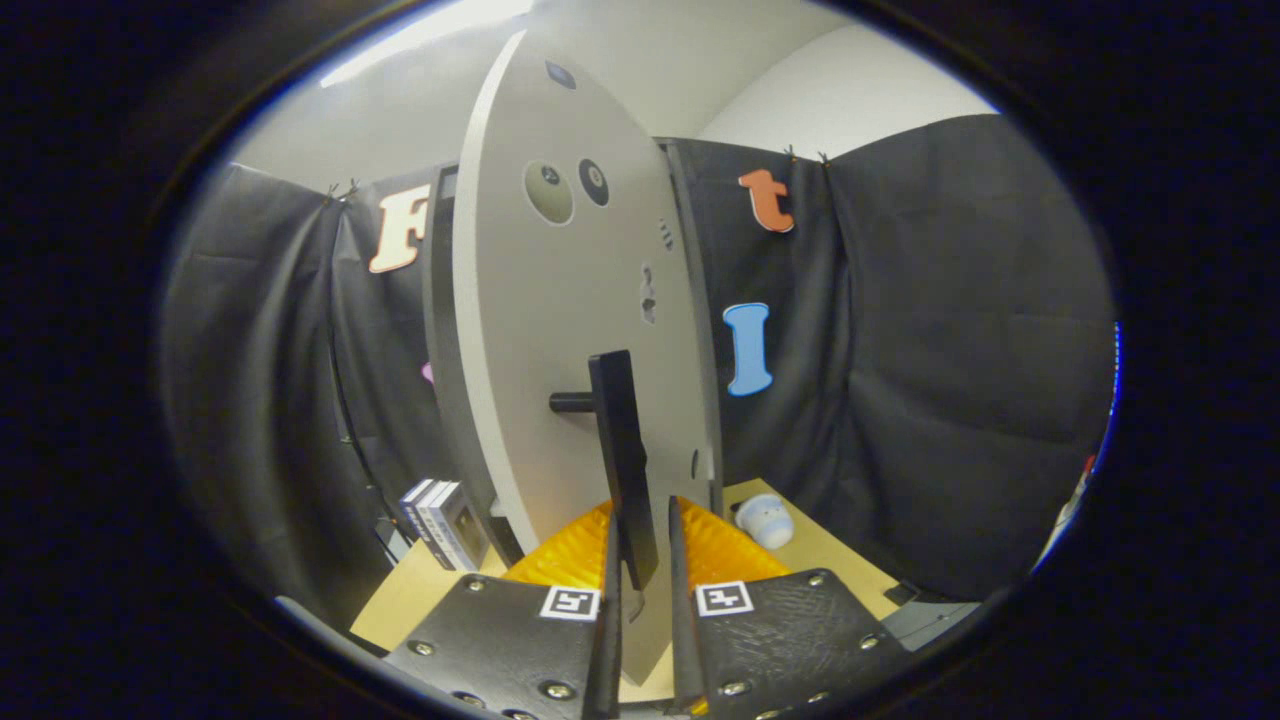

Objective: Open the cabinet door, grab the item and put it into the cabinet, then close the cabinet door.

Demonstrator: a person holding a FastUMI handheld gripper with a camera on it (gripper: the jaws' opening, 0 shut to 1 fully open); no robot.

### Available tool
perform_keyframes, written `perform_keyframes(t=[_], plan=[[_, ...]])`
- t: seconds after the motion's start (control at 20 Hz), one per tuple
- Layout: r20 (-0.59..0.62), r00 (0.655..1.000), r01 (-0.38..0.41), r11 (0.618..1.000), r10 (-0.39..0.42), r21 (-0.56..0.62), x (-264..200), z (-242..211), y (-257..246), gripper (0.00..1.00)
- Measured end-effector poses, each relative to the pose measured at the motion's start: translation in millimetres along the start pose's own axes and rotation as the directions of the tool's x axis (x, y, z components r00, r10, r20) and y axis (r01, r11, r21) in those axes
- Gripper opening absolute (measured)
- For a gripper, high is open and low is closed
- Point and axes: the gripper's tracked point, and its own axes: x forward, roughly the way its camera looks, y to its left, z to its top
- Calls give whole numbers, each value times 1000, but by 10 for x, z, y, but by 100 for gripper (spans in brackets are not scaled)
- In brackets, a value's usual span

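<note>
The claw [640, 545] is set narrow around the lower end of the dark bar handle [622, 460] of the cabinet door [570, 330]. One finger lies on each side of the bar, close against it, though whether both press on it cannot be told for sure. The handle stands out from the door on a short round post [572, 402] and runs downward between the fingers.

The grey door stands partly open, swung toward the camera, its face turned to the left of the fingers. On its upper part sit round hinge cups [549, 191] and a few small holes. Behind it shows the dark edge of the cabinet [440, 330].

Just past the fingers, at the foot of the door, lies something orange and ribbed [570, 550]; what it is cannot be told. To the right of the fingers, beyond them, a small white toy-like item [765, 520] rests on the wooden counter [420, 590] beside the cabinet. To the left, near the cabinet's foot, a few small boxes [442, 522] stand upright side by side on the counter.
</note>
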Motion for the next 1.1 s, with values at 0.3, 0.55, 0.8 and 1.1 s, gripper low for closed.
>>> perform_keyframes(t=[0.3, 0.55, 0.8, 1.1], plan=[[30, 998, 51, 998, -50, -22, -62, 152, -637, 21], [42, 996, 88, 994, -85, -72, 33, 193, -1115, 14], [41, 999, 39, 996, -35, -80, 93, 256, -1393, 14], [34, 999, -29, 997, 31, -72, 193, 296, -1604, 14]])
